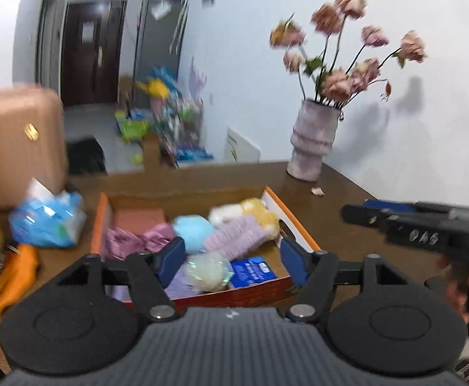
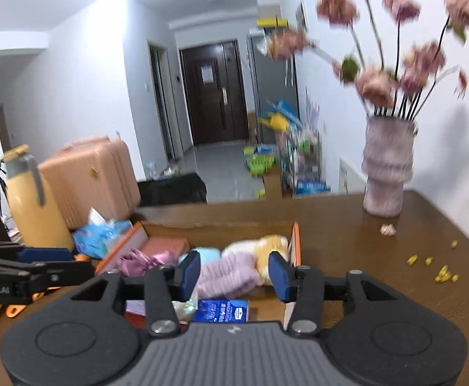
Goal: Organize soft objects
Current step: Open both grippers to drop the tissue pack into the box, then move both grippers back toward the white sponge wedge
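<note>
Orange-edged cardboard box (image 1: 298,222) on the desk (image 1: 347,186) holds a lilac knitted piece (image 1: 234,236), blue plush ball (image 1: 192,231), cream-yellow plush (image 1: 260,212) and tissue packet (image 1: 253,270). Left tool (image 1: 231,260) and right tool (image 2: 234,273) both hover released, empty.

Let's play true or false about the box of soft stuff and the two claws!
1. The box holds a light blue ball. True.
2. The left claw grips a sock. False: it is open and holds nothing.
3. The vase stands inside the box. False: it stands on the table, behind the box.
4. The right claw is open. True.
5. A purple knitted piece lies in the box. True.
</note>
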`<state>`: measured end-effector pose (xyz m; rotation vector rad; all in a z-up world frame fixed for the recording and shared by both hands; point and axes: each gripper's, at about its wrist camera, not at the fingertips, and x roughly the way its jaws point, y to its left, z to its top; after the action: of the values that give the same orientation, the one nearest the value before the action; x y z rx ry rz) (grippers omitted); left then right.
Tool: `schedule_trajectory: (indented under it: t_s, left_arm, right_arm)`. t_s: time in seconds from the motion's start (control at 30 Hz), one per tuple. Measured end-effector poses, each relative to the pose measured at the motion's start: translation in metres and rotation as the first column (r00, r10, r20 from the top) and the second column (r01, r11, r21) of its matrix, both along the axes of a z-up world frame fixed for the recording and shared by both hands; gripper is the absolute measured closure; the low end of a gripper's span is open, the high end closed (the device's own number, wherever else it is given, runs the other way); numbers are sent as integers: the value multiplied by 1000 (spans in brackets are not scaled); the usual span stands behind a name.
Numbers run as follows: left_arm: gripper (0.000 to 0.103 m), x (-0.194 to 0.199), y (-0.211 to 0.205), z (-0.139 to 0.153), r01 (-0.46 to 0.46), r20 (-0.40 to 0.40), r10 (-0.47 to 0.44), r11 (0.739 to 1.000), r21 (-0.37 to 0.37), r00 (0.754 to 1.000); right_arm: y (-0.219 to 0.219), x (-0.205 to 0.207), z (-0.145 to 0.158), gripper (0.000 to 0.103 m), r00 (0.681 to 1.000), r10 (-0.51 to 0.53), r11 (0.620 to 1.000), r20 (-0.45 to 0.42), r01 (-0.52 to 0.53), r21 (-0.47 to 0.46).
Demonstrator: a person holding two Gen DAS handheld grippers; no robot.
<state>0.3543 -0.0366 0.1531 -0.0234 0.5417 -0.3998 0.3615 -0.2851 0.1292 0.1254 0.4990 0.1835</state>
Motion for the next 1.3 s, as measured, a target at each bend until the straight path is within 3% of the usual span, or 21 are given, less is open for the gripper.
schedule_trajectory:
  t_s: [0.2, 0.33, 0.47, 0.63, 0.87, 1.03, 1.3]
  left_arm:
    - [27, -55, 20, 18, -38, 71, 36, 999, 26, 997]
    - [24, -90, 33, 6, -59, 117, 51, 996, 69, 992]
    - [24, -122, 51, -4, -91, 105, 84, 994, 68, 991]
    - [21, -167, 67, -28, -96, 104, 92, 995, 39, 990]
    - [18, -223, 78, -79, -107, 74, 107, 994, -3, 991]
    - [18, -209, 66, -102, -104, 48, 101, 992, 71, 994]
    - [18, -157, 73, -117, -127, 0, 127, 991, 50, 992]
  right_arm:
    - [2, -56, 26, 55, 998, 13, 1000, 69, -14, 14]
    - [8, -105, 24, 45, 990, 38, 999, 133, -40, 10]
    - [14, -144, 19, 45, 988, 54, 999, 144, -53, -11]
    - [25, -198, -2, 40, 982, 63, 998, 176, -61, -16]
    - [30, -252, -59, 38, 993, 76, 995, 94, -82, 58]
    - [39, -238, -77, 38, 996, 85, 995, 39, -86, 44]
    - [66, -173, -95, 38, 989, 146, 989, -20, -146, 15]
